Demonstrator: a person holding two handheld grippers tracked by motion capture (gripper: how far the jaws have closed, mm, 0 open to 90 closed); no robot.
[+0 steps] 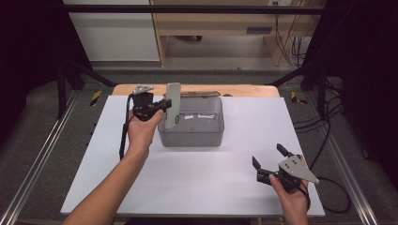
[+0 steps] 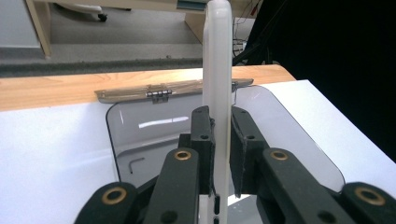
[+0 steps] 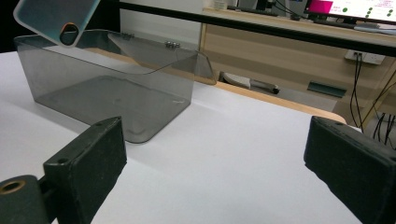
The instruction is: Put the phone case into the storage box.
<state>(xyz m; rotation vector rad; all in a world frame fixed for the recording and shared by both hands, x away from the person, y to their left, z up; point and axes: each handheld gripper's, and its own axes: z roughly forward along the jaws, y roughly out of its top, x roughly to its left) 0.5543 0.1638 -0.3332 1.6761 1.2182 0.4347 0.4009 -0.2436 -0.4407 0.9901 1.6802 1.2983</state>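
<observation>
My left gripper [image 1: 166, 104] is shut on a translucent white phone case [image 1: 173, 101], holding it upright above the left rim of a clear grey plastic box [image 1: 192, 136]. In the left gripper view the case [image 2: 217, 70] stands edge-on between the two jaws, with the box [image 2: 154, 126] below it. The right gripper view shows the case's lower corner [image 3: 53, 16] with a camera hole hanging over the box [image 3: 107, 102]. My right gripper [image 1: 267, 154] hovers open near the table's front right, its jaws wide apart with nothing between them [image 3: 215, 154].
The box's hinged lid [image 2: 161, 92] lies open behind it, on the wooden strip [image 1: 244, 90] at the table's back. A small hex key [image 2: 135, 163] lies inside the box. The white table top [image 1: 197, 178] spreads around. Cables [image 1: 328, 140] trail off the right edge.
</observation>
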